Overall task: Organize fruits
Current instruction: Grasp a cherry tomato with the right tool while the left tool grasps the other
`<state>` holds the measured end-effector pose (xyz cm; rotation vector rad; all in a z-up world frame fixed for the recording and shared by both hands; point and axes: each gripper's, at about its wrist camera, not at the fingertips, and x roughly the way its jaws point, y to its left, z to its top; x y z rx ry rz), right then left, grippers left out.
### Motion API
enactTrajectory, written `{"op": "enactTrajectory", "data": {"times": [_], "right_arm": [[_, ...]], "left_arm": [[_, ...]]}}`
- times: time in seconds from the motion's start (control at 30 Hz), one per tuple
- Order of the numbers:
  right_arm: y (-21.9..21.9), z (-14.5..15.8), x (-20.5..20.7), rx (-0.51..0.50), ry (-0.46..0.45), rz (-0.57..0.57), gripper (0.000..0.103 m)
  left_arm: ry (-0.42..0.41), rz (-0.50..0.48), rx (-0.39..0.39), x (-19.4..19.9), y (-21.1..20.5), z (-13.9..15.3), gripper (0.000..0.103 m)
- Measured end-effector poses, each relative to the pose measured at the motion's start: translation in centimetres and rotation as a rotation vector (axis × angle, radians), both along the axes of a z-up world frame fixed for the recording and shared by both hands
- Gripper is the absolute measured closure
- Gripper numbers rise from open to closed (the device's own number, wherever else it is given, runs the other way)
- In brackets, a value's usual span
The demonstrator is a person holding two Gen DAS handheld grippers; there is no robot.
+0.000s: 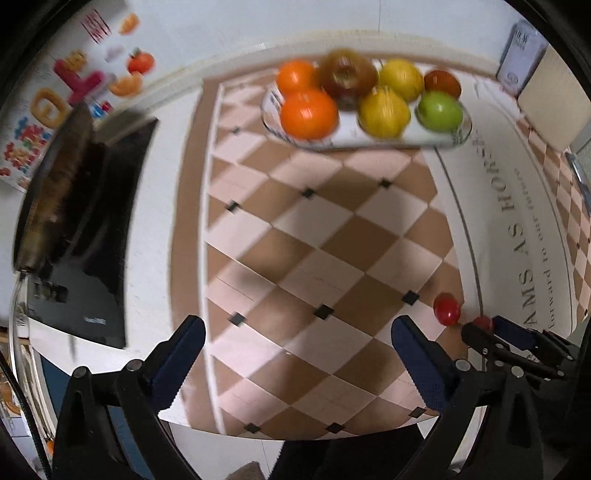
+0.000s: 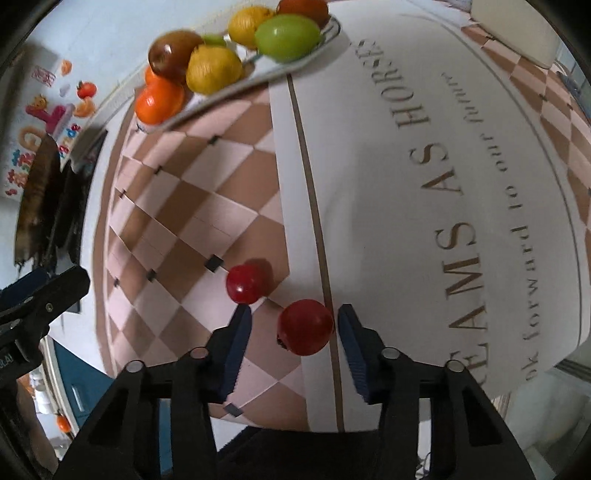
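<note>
Right gripper (image 2: pixel 293 325) spread around red fruit (image 2: pixel 306 327), untouched; left gripper (image 1: pixel 297 339) spread, empty, well short of fruit plate (image 1: pixel 460 134).

Checkered brown-and-pink tablecloth (image 1: pixel 314 236), white wall (image 1: pixel 221 22) with colourful poster (image 1: pixel 55 110), soft shadows

Both wrist views look down over the checkered tabletop (image 1: pixel 317 236) toward the far fruit plate (image 1: pixel 461 133) (right view sits lower, closer), sharing both.

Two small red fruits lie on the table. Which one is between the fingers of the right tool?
The nearer red fruit, by the brown stripe: it sits between the open right tool. The other red fruit lies beyond the left fingertip.
</note>
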<state>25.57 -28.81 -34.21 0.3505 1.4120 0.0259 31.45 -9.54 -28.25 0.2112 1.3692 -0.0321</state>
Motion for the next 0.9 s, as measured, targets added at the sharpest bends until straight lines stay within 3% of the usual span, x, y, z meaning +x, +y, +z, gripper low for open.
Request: {"op": "enactTrajectory", "data": {"times": [0.07,0.2,0.33,0.43,0.77,0.9], "right_arm": [[0.3,-0.2,0.0,-0.021,-0.029,0.024,0.070],[0.0,0.0,-0.2,-0.046,-0.067,0.020,0.070],[-2.0,0.7,-0.5,-0.060,-0.095,-0.020,0.070],[-3.4,1.1,-0.5,-0.069,-0.096,-0.047,0.070],[-6.1,1.6,0.1,-0.074,-0.083,-0.104,0.070],[-6.3,1.7,0.1,-0.066,-0.081,-0.104,0.070]], "left_arm": [[0.041,0.002,-0.023,0.2,-0.4,-1.2,0.000],[0.084,-0.007,-0.066,0.5,-1.7,-2.3,0.000],[0.128,-0.076,-0.118,0.5,-4.5,-3.6,0.002],[0.158,-0.141,-0.148,0.3,-6.7,-4.4,0.013],[0.229,-0.249,-0.187,-0.9,-10.9,-6.1,0.070],[0.228,-0.273,-0.185,-1.0,-11.6,-6.4,0.080]]}}
